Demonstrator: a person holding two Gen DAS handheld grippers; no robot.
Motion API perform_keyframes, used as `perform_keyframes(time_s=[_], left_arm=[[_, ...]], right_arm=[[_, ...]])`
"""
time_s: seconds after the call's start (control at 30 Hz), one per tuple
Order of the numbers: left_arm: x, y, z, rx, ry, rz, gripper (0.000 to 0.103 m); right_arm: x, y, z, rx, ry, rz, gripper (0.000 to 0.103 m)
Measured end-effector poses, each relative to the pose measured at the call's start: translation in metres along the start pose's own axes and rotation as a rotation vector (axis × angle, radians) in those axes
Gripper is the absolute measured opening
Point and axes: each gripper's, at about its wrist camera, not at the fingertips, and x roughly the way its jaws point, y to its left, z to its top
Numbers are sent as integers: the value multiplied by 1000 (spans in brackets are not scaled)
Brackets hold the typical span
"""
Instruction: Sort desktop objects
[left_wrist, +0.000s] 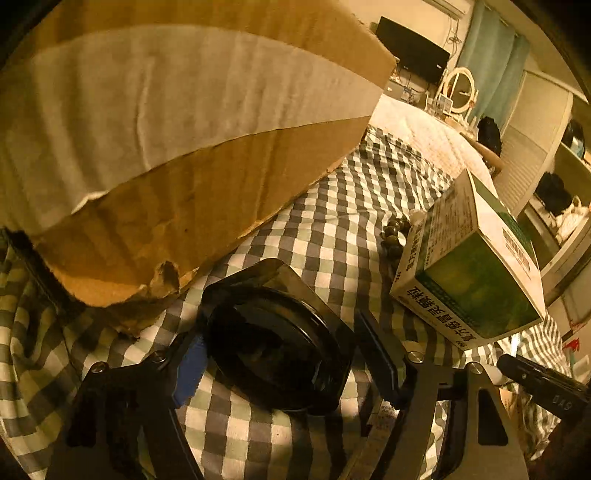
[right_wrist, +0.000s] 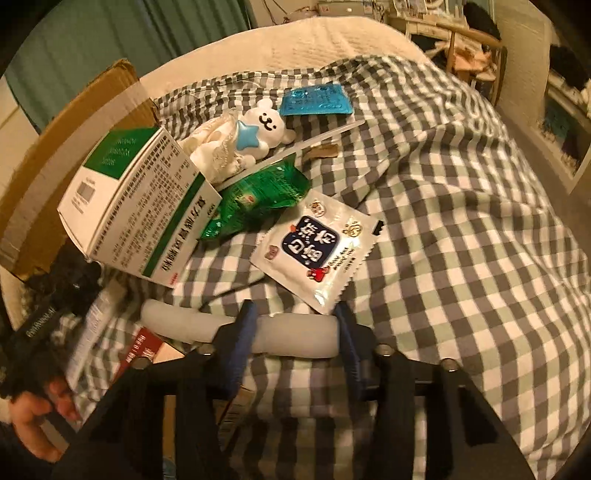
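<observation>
Left wrist view, left to right: cardboard box (left_wrist: 192, 147) with a pale tape band fills the upper left, its torn lower corner resting on the checked bedcover (left_wrist: 332, 229); left gripper (left_wrist: 280, 354) has its blue-padded fingers (left_wrist: 190, 365) set apart either side of a black square compact (left_wrist: 277, 343) with a round glossy lid; left pad at the compact's edge, right pad just beside it, contact cannot be told; dark bead string (left_wrist: 394, 236) lies on the cover behind, partly hidden by a white-and-green medicine box (left_wrist: 469, 266) lying tilted at the right.

Right wrist view, left to right: a hand (right_wrist: 35, 424) at lower left; the cardboard box (right_wrist: 66, 155) along the left edge; the medicine box (right_wrist: 136, 206) beside it; a white bear figure (right_wrist: 266, 127) with a blue star behind that box; a crumpled green packet (right_wrist: 258, 195) just right of the box; a blue sachet (right_wrist: 314, 99) farther back; a white sachet (right_wrist: 317, 243) with a dark blue label in the middle; right gripper (right_wrist: 295, 332) part open, fingers (right_wrist: 242, 332) flanking a white cylindrical object (right_wrist: 291, 338) lying crosswise on the bedcover (right_wrist: 461, 221); grip not confirmed.
</observation>
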Motion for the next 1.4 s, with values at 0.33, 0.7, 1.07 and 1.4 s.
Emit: perform_keyframes(time_s=[0.33,0.7,1.07,1.4], left_arm=[[-36,-9,-5,3,-14,-41,76],[-117,-39,-4,79,-138,-158,76],[-179,-9,87,42,-262,-236,76],[-148,47,107,12,-260,-167,76]], right_arm=[[-50,6,-8,-11,-129,7,33],[-139,33,2,-133,-416,-42,33],[-185,82,49,-209,-453,81,7],[-81,78,15,-170,-158,88,41]])
